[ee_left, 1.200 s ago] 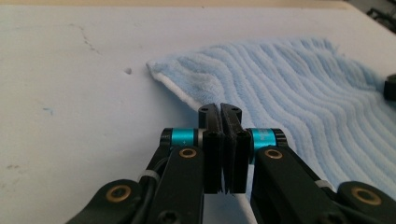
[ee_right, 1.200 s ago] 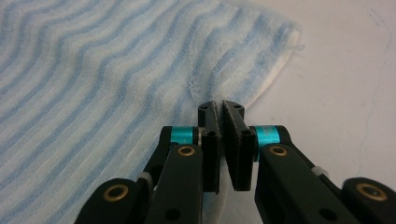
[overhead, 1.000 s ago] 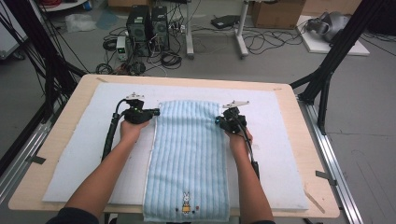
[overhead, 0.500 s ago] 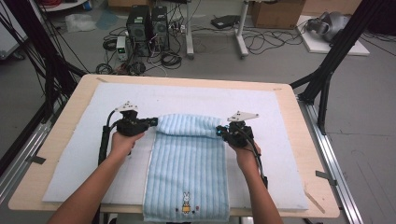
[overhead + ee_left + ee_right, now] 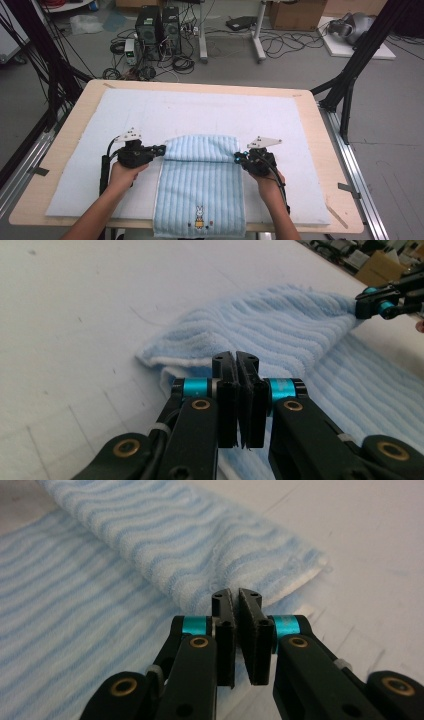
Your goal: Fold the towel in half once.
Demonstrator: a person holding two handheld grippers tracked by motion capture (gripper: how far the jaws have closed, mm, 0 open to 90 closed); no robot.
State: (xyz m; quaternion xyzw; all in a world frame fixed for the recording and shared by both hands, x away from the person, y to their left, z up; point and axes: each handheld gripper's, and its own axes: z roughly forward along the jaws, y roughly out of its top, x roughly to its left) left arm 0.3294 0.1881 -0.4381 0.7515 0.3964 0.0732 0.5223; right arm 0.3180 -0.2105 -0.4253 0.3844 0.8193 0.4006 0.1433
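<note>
A: High view. Where does the towel (image 5: 200, 192) lie?

B: In the lower centre of the frame, on the white mat (image 5: 200, 112) that covers the table (image 5: 320, 145). Its far end is folded over toward the person, so a rounded fold runs across the towel's upper edge. Its near end, bearing a small rabbit picture (image 5: 199, 224), hangs over the table's bottom edge.

A: And the two grippers?

B: The left gripper (image 5: 159, 149) sits at the left end of the fold, the right gripper (image 5: 238, 158) at the right end. Each is held in a hand (image 5: 122, 174) entering from the bottom of the frame.

A: How do the jaws stand?

B: In the left gripper view, the left gripper (image 5: 239, 371) has its jaws pressed together at the towel's (image 5: 280, 330) folded corner; the cloth starts right at the tips, so it is pinched there. In the right gripper view, the right gripper (image 5: 236, 609) is likewise closed, its tips on the folded edge of the towel (image 5: 165, 545).
</note>
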